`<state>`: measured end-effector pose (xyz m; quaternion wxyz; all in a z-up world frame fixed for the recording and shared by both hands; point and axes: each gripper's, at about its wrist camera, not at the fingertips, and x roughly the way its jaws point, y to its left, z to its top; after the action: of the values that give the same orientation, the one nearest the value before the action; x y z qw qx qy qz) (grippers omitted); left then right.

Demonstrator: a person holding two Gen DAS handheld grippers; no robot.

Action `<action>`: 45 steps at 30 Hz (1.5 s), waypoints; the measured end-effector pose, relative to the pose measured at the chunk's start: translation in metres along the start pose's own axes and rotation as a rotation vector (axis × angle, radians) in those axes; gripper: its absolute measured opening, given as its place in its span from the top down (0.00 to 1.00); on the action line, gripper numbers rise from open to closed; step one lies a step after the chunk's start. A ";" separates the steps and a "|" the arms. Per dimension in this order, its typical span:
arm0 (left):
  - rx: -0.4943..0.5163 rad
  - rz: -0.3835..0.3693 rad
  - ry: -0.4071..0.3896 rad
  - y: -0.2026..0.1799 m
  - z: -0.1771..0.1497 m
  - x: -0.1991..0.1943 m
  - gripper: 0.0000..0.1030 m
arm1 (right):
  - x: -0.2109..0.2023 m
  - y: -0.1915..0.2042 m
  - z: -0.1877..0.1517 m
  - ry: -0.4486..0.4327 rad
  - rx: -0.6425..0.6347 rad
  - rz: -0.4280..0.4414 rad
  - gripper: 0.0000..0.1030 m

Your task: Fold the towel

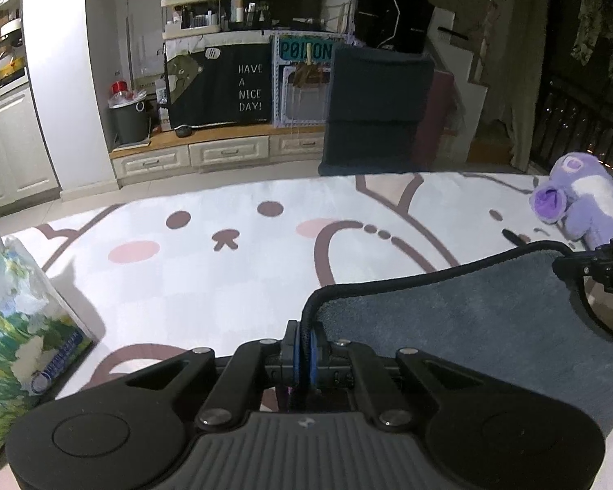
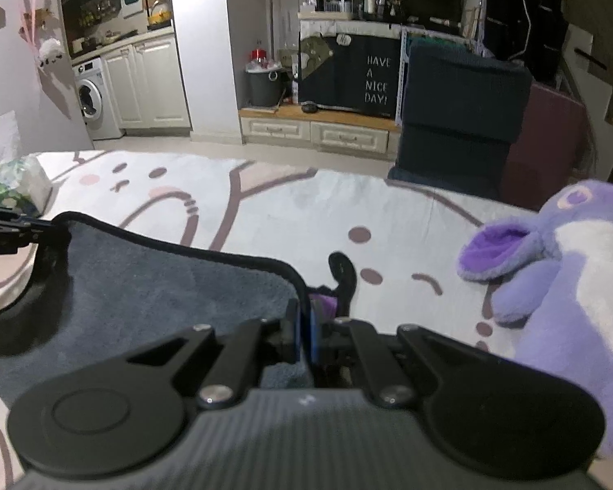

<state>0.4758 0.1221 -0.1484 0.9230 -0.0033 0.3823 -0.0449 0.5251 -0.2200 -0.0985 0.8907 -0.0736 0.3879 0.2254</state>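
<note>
Two corners of the task's thing held, none yet laid down. Broad surface underneath: white printed blanket [image 1: 233, 269] with cartoon faces, spread flat; whether over a bed or a bench cannot be told. Grey towel [image 1: 461, 310] with dark piping lifted above that blanket, top edge stretched between both tools, body hanging back toward the cameras. Purple plush toy [image 2: 572, 269] lying on the blanket just beside the towel's right end; packet of tissues [image 1: 16, 326] well apart at the left. Left tongs [image 1: 305, 341] pinched narrow on the towel's left corner, piping visible between the blue pads. Right tongs [image 2: 305, 328] likewise clamped on the right corner. Judged progress: early to middle of a fold, edge picked up and carried, no crease or doubled layer visible from either view. Judged remaining: bring held edge over to the opposite edge, align, release, then any further folds. Lower part of towel hidden behind the tool bodies; layering there not assessable.
</note>
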 end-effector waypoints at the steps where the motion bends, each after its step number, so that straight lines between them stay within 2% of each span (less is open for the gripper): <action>1: -0.002 0.001 0.001 0.000 -0.001 0.001 0.95 | 0.003 0.000 -0.001 0.004 0.001 -0.006 0.94; 6: -0.006 0.017 0.004 0.001 -0.003 0.005 0.91 | 0.010 -0.002 -0.004 0.016 0.009 -0.027 0.92; 9: -0.004 0.028 0.010 0.000 -0.005 0.005 0.86 | 0.015 -0.004 -0.006 0.012 0.017 -0.048 0.83; 11: -0.007 0.040 0.016 0.000 -0.006 0.004 0.75 | 0.014 -0.005 -0.007 0.010 0.026 -0.054 0.72; 13: -0.008 0.052 0.023 -0.001 -0.007 0.003 0.58 | 0.012 -0.006 -0.008 0.009 0.044 -0.063 0.53; 14: -0.006 0.063 0.023 -0.001 -0.008 0.001 0.53 | 0.011 -0.008 -0.008 0.009 0.048 -0.062 0.50; 16: -0.006 0.077 0.016 -0.002 -0.008 -0.003 0.31 | 0.008 -0.008 -0.009 0.011 0.047 -0.068 0.42; 18: -0.018 0.092 0.005 -0.002 -0.009 -0.008 0.14 | 0.005 -0.008 -0.010 0.005 0.052 -0.071 0.37; 19: -0.023 0.102 -0.003 -0.003 -0.009 -0.011 0.12 | 0.002 -0.008 -0.010 0.000 0.056 -0.073 0.34; 24: -0.024 0.107 0.005 -0.008 -0.007 -0.020 0.03 | -0.011 -0.008 -0.013 -0.012 0.076 -0.061 0.16; 30: -0.037 0.103 -0.007 -0.016 -0.007 -0.038 0.00 | -0.031 -0.005 -0.012 -0.037 0.116 -0.050 0.01; 45: -0.039 0.090 -0.027 -0.041 -0.004 -0.088 0.00 | -0.076 0.008 -0.016 -0.062 0.176 -0.055 0.00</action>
<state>0.4081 0.0891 -0.0877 0.9288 -0.0048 0.3706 0.0044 0.4655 -0.2437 -0.0542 0.9112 0.0014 0.3763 0.1679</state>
